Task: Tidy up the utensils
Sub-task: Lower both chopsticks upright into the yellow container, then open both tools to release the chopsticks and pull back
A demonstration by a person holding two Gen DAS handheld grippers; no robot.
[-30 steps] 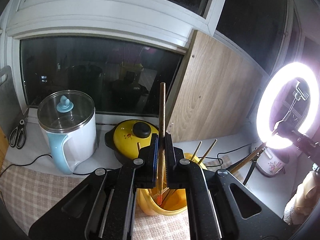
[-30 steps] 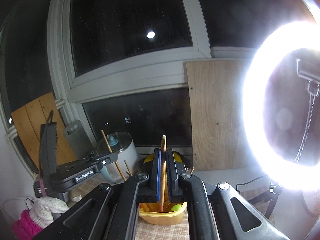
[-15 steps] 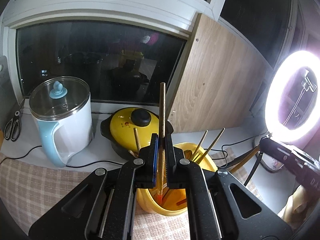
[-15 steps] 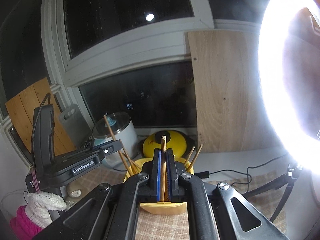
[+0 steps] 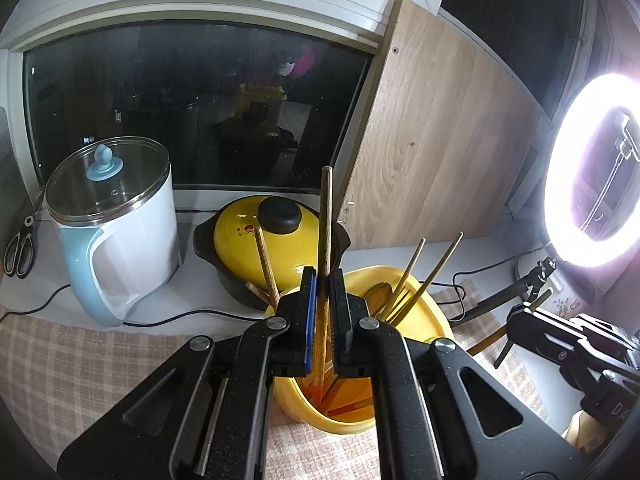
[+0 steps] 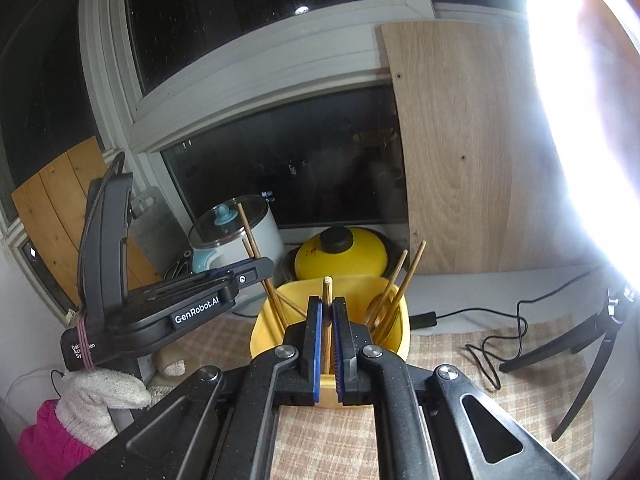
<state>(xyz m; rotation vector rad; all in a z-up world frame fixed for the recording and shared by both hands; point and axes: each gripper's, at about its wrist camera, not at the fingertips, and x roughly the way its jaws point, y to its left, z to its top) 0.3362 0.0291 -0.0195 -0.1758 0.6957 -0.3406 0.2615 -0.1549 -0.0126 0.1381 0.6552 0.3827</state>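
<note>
A: Both grippers are clamped on chopsticks. The left gripper (image 5: 325, 308) pinches a long chopstick (image 5: 326, 220) upright, its lower end already down inside the yellow holder (image 5: 432, 320) directly below the jaws.

B: And the right gripper (image 6: 327, 332) is shut on a shorter-looking chopstick (image 6: 327, 292), with the yellow holder (image 6: 396, 340) just ahead of and beneath it.

A: To do this well, I'd keep each stick vertical, lower until the tip nears the bottom, then part the jaws gently so it leans on the rim rather than bouncing out.

B: Watch the sticks already fanned out ahead of the jaws; they could get knocked.

A: The left view looks down into the holder and shows the red tips; the right view doesn't.

B: But the right view shows the left gripper (image 6: 256, 276) from the side, hovering beside the holder's rim.
</note>
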